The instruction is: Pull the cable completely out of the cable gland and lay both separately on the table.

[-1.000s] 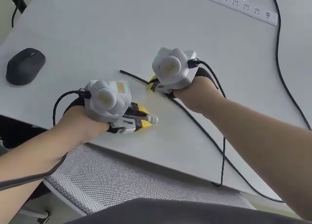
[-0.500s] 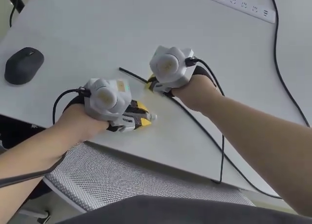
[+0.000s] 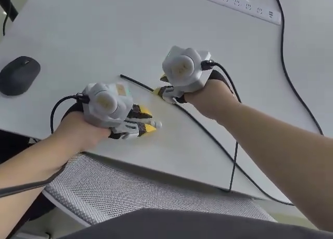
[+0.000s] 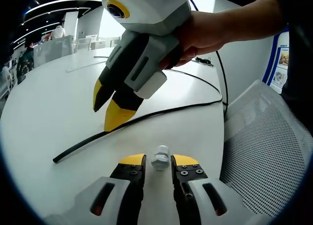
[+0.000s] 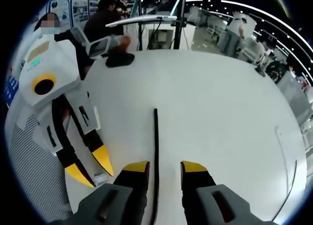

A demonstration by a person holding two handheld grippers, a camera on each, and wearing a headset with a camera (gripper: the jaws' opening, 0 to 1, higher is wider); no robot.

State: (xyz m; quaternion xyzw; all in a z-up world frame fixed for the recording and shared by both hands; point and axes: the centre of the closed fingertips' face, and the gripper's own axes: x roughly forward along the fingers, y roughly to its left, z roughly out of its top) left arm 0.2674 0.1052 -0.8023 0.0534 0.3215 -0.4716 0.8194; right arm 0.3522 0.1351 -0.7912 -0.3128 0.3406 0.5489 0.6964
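Cable gland [image 4: 160, 158] sits clamped in your left tool [image 4: 159, 160], per its own view; the view from your right tool [image 5: 164, 165] shows jaws apart, straddling the black cable [image 5: 156, 142] lying on the bench [image 5: 220, 112].

Inspector: Work surface?
Clerk: One white table [image 3: 93, 31], matt finish.
Inspector: Items on it?
Clerk: A dark computer mouse [image 3: 20, 75] near the left edge, and a white power strip [image 3: 239, 5] at the far side – the two well apart.
Inspector: Below the near edge?
Clerk: A grey mesh chair [image 3: 119, 189], seat partly under the table. Beyond it, in the right gripper view – seated people, too blurred to detail.
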